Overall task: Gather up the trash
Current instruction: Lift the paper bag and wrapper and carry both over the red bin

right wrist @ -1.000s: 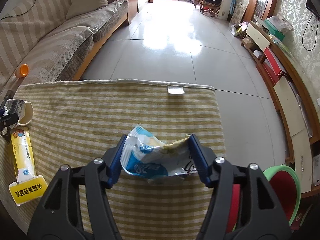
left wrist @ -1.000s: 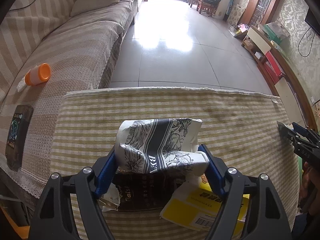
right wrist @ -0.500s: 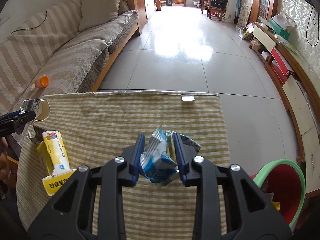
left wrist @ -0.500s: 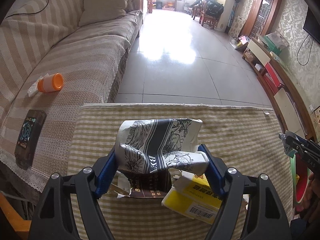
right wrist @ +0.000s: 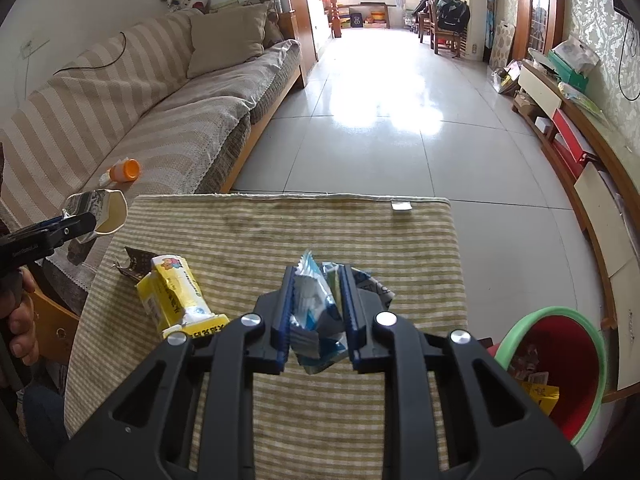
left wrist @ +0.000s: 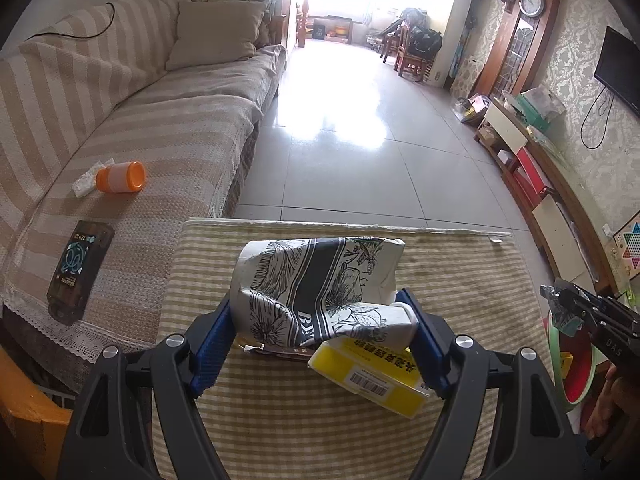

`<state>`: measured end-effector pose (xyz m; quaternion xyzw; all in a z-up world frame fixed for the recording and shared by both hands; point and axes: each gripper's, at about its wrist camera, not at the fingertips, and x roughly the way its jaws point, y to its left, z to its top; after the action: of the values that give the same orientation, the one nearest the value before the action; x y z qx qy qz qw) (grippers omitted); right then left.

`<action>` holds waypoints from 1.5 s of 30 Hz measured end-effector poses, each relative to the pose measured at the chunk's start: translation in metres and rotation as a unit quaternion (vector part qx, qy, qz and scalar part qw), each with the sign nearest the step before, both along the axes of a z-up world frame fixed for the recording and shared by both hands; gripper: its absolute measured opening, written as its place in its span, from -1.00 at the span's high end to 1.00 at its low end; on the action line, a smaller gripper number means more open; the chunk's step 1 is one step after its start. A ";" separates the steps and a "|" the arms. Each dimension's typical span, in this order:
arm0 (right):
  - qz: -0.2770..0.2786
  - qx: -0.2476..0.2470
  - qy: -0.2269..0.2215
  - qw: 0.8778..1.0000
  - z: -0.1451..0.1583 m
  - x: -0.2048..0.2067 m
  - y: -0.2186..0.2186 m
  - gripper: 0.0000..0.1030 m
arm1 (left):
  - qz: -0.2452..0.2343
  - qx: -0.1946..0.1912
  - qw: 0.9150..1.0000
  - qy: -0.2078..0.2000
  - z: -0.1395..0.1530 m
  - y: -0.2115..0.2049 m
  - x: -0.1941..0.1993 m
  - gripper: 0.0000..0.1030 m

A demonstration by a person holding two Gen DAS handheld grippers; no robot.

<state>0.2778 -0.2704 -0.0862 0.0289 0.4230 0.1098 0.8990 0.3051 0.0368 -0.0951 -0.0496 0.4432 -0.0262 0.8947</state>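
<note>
- The right gripper (right wrist: pixel 316 304) had its fingers (right wrist: pixel 283 312) pinched hard on a blue-and-white wrapper (right wrist: pixel 314 320); a second ago they stood wide around it, so the squeeze was completed and the wrapper was crumpled between the blue pads.
- That wrapper now hung clear of the striped tabletop (right wrist: pixel 248 236), whereas earlier it lay on the cloth. I judged the pick done and the carry begun.
- The red bin (right wrist: pixel 560 364) with its green rim sat at about 4 o'clock from the right fingers, near and lower, with scraps already inside. The next move likely called for a short swing that way before release.
- The left gripper (left wrist: pixel 322 320) held a crushed paper cup (left wrist: pixel 320 284) with black leaf print, fingers (left wrist: pixel 214 332) closed on its sides. Its grip looked the same across the second, but the view had risen: more of the sofa (left wrist: pixel 140 128) showed, so the cup was lifted higher.
- Under the left fingers, at 5 o'clock, a yellow carton (left wrist: pixel 372 372) lay on the tabletop, with a dark wrapper (left wrist: pixel 280 352) just beside it at 7 o'clock. Both were still to be collected.
- Well apart at 10 o'clock, an orange-capped bottle (left wrist: pixel 120 176) and a dark device (left wrist: pixel 80 264) rested on the sofa.
- A thin wrapper can slip from flat pads; the bin's nearness kept that risk small, in my judgement.
</note>
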 end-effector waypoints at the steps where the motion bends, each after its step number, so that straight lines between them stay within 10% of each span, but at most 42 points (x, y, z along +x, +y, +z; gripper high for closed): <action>1: 0.000 0.000 -0.003 1.000 0.005 -0.004 0.000 0.58 | -0.002 -0.001 1.000 -0.004 0.005 -0.003 -0.004 -0.43; 24: -0.068 0.021 -0.061 0.996 0.070 -0.085 -0.104 0.58 | -0.104 -0.010 0.994 -0.041 0.061 -0.144 -0.058 -0.43; 45: -0.196 0.040 -0.031 0.979 0.025 -0.127 -0.287 0.58 | -0.262 -0.063 0.963 -0.005 0.030 -0.363 -0.064 -0.43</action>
<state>0.1512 -0.5575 -0.0616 0.1434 0.3761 -0.0508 0.9140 0.2409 -0.3257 -0.0655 0.0124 0.4334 -0.2880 0.8539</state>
